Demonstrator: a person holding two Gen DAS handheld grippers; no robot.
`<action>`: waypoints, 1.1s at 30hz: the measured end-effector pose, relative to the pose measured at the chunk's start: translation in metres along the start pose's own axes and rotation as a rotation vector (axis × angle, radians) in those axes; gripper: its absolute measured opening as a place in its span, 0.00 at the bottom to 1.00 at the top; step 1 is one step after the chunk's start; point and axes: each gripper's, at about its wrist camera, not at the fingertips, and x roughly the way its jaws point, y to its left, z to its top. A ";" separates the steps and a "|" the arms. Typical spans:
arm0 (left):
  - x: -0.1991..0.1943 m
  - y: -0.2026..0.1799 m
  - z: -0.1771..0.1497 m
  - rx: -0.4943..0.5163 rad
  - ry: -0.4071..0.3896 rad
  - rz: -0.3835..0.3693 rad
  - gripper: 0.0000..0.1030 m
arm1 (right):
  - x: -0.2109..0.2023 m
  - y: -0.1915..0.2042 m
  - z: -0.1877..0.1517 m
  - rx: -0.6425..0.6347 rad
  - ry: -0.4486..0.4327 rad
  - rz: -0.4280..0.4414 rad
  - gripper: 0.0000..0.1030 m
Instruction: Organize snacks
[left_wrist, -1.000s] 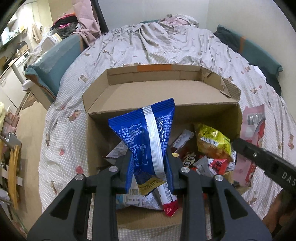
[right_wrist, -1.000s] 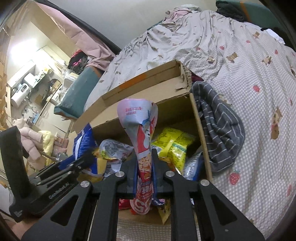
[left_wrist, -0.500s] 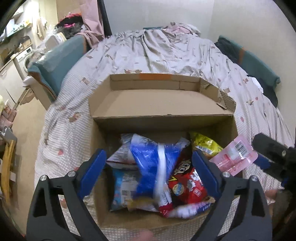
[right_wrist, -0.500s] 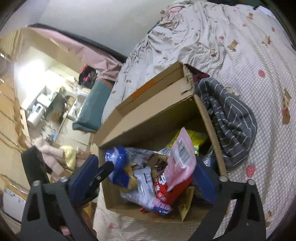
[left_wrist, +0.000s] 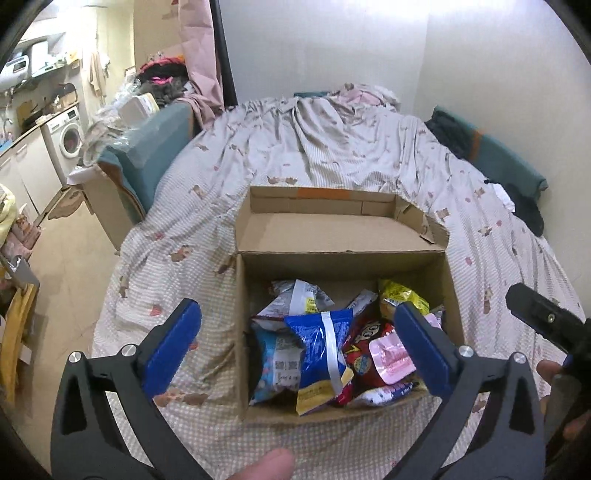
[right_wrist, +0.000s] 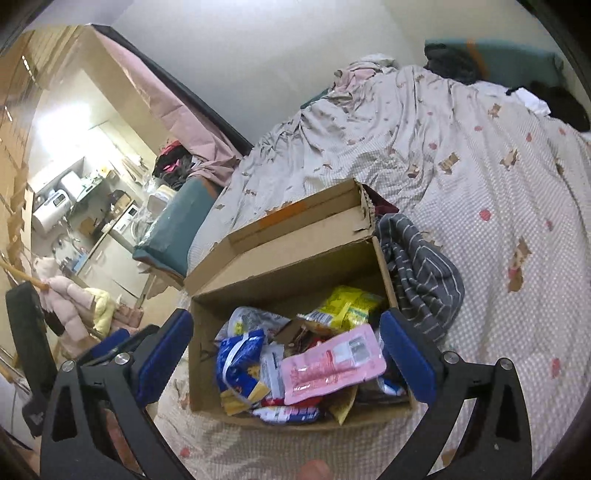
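Bed (left_wrist: 332, 155) holds one snack-filled cardboard box (left_wrist: 343, 266), two tools wide

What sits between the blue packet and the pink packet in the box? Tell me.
In the right wrist view, a white printed packet lies between the blue packet and the pink packet, inside the cardboard box.

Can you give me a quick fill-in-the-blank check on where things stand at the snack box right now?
1. Both the left gripper and the right gripper are ____.
2. The pink packet and the blue bag lie inside the ____ box.
3. The box sits on a ____.
4. The striped grey garment lies ____ the box.

Missing words: open; cardboard; bed; beside
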 end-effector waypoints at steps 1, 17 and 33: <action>-0.005 0.001 -0.002 0.001 -0.007 -0.001 1.00 | -0.006 0.004 -0.004 -0.004 0.000 -0.006 1.00; -0.074 0.018 -0.073 0.023 -0.046 -0.002 1.00 | -0.070 0.028 -0.070 -0.084 -0.011 -0.110 1.00; -0.090 0.027 -0.118 0.028 -0.097 0.041 1.00 | -0.076 0.050 -0.125 -0.286 -0.102 -0.281 1.00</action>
